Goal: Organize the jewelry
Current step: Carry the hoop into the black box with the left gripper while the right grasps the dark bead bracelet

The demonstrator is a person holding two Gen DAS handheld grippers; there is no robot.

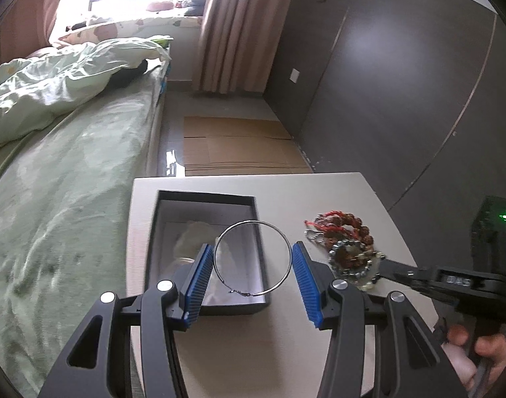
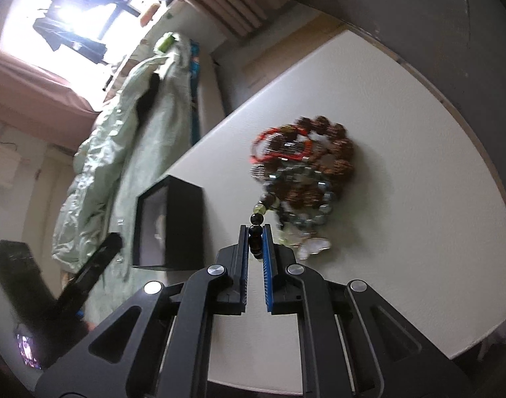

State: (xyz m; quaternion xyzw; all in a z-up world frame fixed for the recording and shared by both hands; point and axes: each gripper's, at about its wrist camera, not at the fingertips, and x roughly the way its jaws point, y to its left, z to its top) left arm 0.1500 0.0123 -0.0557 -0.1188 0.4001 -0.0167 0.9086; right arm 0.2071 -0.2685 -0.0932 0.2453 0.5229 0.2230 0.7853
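Observation:
My left gripper (image 1: pixel 252 246) is shut on a thin silver hoop bangle (image 1: pixel 290 258), which spans the gap between the blue pads. It hangs over the near right part of the open black box (image 1: pixel 206 199), also seen from the side (image 2: pixel 186 219). My right gripper (image 2: pixel 254 229) is shut on a strand of black beads (image 2: pixel 256 219) at the near edge of the jewelry pile (image 2: pixel 312 172). The strand runs up from the pads into that pile. In the left wrist view, the right gripper (image 1: pixel 390 268) reaches into the pile (image 1: pixel 345 242) from the right.
The box and the pile sit on a small white table (image 1: pixel 286 192). A bed with a green cover (image 1: pixel 70 182) runs along the table's left side. Flattened cardboard (image 1: pixel 239 146) lies on the floor beyond it. A dark wardrobe (image 1: pixel 385 83) stands to the right.

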